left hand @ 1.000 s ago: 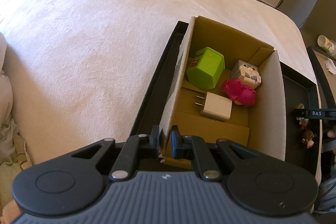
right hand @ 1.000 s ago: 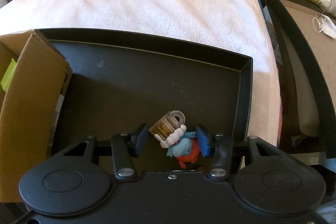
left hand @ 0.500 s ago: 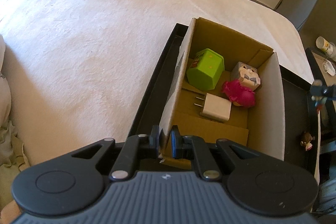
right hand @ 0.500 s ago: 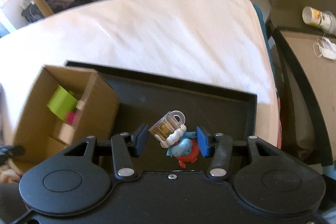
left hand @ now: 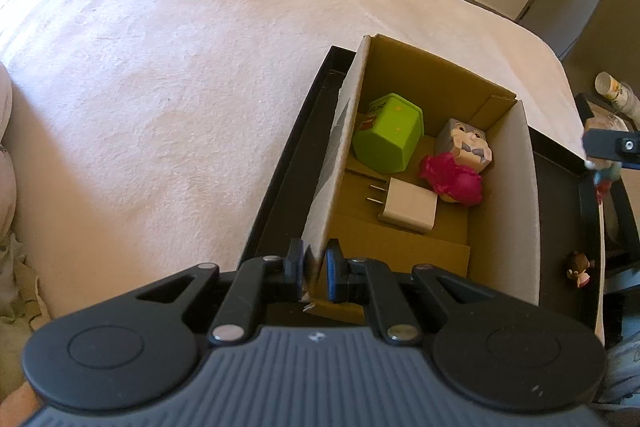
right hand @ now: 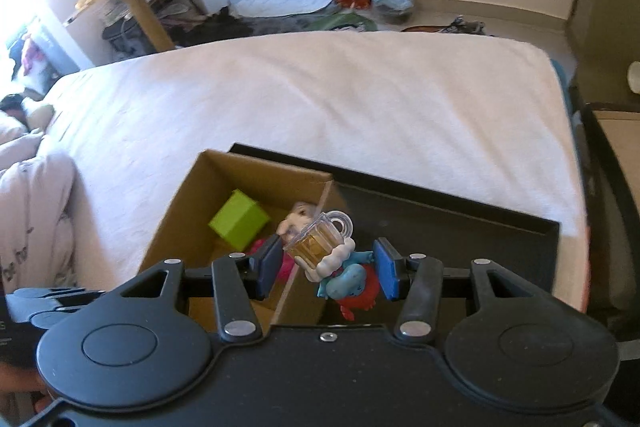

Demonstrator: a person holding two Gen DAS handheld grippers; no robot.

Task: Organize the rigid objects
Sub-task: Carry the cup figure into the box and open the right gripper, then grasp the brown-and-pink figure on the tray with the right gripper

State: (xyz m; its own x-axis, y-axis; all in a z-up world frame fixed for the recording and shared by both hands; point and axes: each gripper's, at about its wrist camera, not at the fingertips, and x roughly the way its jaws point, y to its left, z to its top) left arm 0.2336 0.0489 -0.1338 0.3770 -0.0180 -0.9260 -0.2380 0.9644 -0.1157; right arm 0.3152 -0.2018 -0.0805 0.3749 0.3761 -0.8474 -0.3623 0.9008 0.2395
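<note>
My left gripper (left hand: 314, 273) is shut on the near left wall of a cardboard box (left hand: 516, 211) that stands in a black tray (left hand: 280, 183) on the bed. The box holds a green block (left hand: 390, 139), a grey cube-head figure (left hand: 466, 143), a pink toy (left hand: 452, 179) and a white charger (left hand: 408, 205). My right gripper (right hand: 328, 269) is shut on a blue figurine with a beer mug (right hand: 332, 255), held above the box's right wall (right hand: 304, 255). The right gripper also shows in the left wrist view (left hand: 608, 147).
A small brown-haired figurine (left hand: 578, 263) lies in the tray right of the box. The black tray's bare floor (right hand: 460, 227) lies to the right. The white bed cover (left hand: 160, 87) spreads left and beyond. A side table with a cup (left hand: 612, 91) stands at right.
My right gripper has lifted the blue figurine out of the tray and carried it left toward the box. My left gripper has kept its hold on the box wall.
</note>
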